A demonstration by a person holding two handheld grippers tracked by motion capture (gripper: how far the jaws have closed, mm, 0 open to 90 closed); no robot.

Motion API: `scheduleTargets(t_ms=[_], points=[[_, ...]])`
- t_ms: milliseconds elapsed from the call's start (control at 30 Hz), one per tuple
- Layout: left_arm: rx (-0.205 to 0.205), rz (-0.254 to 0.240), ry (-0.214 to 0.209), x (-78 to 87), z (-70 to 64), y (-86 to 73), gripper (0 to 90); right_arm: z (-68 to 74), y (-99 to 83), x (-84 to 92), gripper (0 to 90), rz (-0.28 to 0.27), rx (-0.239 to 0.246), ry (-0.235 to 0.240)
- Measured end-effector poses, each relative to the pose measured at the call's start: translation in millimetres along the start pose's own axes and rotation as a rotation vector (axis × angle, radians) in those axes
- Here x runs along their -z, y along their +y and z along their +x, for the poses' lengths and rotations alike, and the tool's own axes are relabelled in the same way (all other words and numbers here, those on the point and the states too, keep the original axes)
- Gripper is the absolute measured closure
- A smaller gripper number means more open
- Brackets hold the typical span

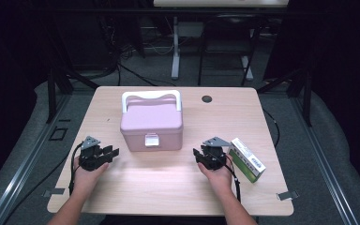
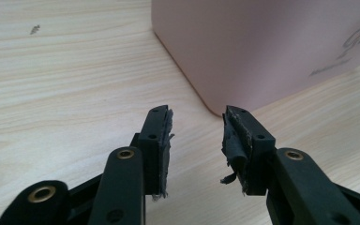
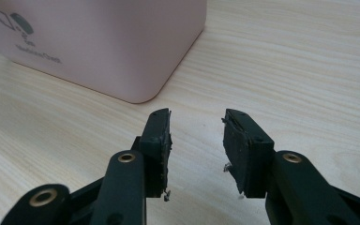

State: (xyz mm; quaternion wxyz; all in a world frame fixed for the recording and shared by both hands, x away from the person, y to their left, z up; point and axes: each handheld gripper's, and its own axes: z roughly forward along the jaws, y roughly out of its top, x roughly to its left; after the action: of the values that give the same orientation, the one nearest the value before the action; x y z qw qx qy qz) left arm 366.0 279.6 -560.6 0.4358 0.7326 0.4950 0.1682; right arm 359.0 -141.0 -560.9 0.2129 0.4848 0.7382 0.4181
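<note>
A pink box (image 1: 151,125) with a white handle and a front latch stands shut in the middle of the wooden table (image 1: 168,183). My left gripper (image 1: 114,152) rests on the table to its left, jaws open and empty, aimed at the box's near corner (image 2: 262,56). My right gripper (image 1: 198,153) rests to the box's right, also open with nothing between its pads; the pink box corner (image 3: 122,51) lies just ahead of it. In the left gripper view the gripper (image 2: 197,140) shows worn pads. The same gap shows on the right gripper (image 3: 198,145).
A green and white carton (image 1: 247,159) lies flat on the table just right of my right hand. A dark round hole (image 1: 207,99) sits near the table's far edge. Table legs and cables stand on the floor beyond.
</note>
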Motion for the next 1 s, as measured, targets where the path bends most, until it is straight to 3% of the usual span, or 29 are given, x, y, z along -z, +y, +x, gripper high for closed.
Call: scheduleTargets(t_ms=[267,433,600,733,767,900,1000], points=[[0.001,-0.018,0.023,-5.9,4.3,9.7,68.2,-4.6,4.1,-5.3,64.2,-0.005,-0.02,0.0],[0.027,-0.011,0.017,-15.9,6.5,13.0,72.8,-8.0,11.2,-15.3,65.2,-0.017,-0.03,-0.022],[0.012,-0.03,0.015,-20.1,5.0,19.9,76.7,-8.0,16.9,-24.9,64.9,-0.019,-0.044,-0.024],[0.011,-0.025,0.007,-27.1,3.3,21.3,80.5,-3.1,20.7,-35.9,65.7,-0.018,-0.027,-0.017],[0.009,-0.025,0.003,-29.9,3.0,20.9,81.4,1.0,23.3,-41.9,66.5,-0.011,-0.013,-0.033],[0.013,-0.022,-0.014,-32.2,2.3,23.1,83.7,4.4,31.1,-48.9,64.6,-0.029,-0.023,-0.023],[-0.015,-0.034,-0.014,-34.5,-4.1,26.7,84.6,8.3,35.3,-52.9,62.5,-0.036,-0.019,-0.011]])
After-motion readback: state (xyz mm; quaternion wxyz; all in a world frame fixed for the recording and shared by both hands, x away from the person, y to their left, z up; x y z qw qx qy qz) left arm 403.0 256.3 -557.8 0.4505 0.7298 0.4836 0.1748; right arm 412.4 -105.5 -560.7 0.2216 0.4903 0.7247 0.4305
